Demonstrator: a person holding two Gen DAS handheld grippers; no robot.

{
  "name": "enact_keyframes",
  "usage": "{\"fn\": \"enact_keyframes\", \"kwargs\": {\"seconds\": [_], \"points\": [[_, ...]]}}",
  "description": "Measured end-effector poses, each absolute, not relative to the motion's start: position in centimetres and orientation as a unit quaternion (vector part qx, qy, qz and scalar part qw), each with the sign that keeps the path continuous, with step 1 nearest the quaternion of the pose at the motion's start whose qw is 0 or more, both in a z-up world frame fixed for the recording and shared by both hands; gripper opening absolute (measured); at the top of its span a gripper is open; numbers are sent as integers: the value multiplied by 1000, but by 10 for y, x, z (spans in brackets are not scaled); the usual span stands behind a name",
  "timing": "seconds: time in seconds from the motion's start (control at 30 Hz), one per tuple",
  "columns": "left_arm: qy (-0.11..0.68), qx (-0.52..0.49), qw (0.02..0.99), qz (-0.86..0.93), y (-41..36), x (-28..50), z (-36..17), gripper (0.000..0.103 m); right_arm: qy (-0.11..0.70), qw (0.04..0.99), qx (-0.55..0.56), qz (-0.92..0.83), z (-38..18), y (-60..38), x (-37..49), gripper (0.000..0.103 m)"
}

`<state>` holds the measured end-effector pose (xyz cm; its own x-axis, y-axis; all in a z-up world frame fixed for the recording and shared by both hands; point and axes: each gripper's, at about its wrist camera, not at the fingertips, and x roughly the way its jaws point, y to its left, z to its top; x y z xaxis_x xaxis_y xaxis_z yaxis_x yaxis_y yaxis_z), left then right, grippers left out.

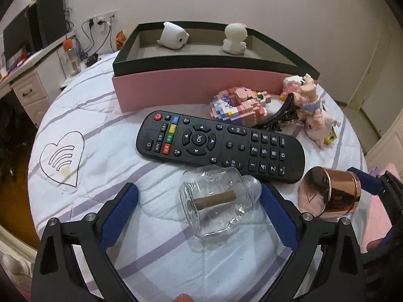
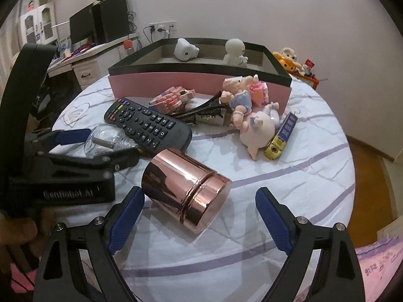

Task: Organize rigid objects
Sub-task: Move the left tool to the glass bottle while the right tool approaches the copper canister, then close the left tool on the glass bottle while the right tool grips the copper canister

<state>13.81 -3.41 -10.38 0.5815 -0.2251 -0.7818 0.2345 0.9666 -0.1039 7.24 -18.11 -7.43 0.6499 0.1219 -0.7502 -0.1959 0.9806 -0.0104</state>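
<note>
The copper tin (image 2: 186, 188) lies on its side at the lower middle of the right wrist frame, shiny and smooth, between the wide jaws of the right gripper (image 2: 199, 216), which touch nothing. I'd worry it rolls or slips off the quilt (image 2: 289, 176) when squeezed. The glass bottle (image 1: 219, 198) lies between the left gripper (image 1: 199, 216), jaws also wide; it could skid into the remote (image 1: 221, 146).

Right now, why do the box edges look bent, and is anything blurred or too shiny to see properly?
Left wrist view: the lens bows the box rim, corners go black, the clear bottle is sharp. Right wrist view: the same bowing, the copper can mirrors the room in bright streaks, and the other tool's lettering at left is slightly smeared.
</note>
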Motion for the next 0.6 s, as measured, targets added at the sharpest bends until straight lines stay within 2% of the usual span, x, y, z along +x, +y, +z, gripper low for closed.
{"fn": "enact_keyframes", "kwargs": {"seconds": [0.1,0.17,0.27,0.5,0.53,0.6], "points": [[435,5,891,-129,-35,140,-104,95,415,904,-48,91,-77,-181,77,92],[432,-1,893,-126,-31,140,-102,80,414,904,-48,95,-76,-182,76,92],[431,-3,894,-125,-22,141,-101,70,412,906,-39,94,-75,-184,78,92],[418,12,900,-121,-24,134,-104,71,411,905,-28,106,-80,-173,93,91],[416,14,901,-122,-24,134,-105,71,414,904,-23,106,-82,-173,95,89],[416,14,901,-124,-23,134,-104,68,419,902,-19,102,-83,-174,97,69]]}}
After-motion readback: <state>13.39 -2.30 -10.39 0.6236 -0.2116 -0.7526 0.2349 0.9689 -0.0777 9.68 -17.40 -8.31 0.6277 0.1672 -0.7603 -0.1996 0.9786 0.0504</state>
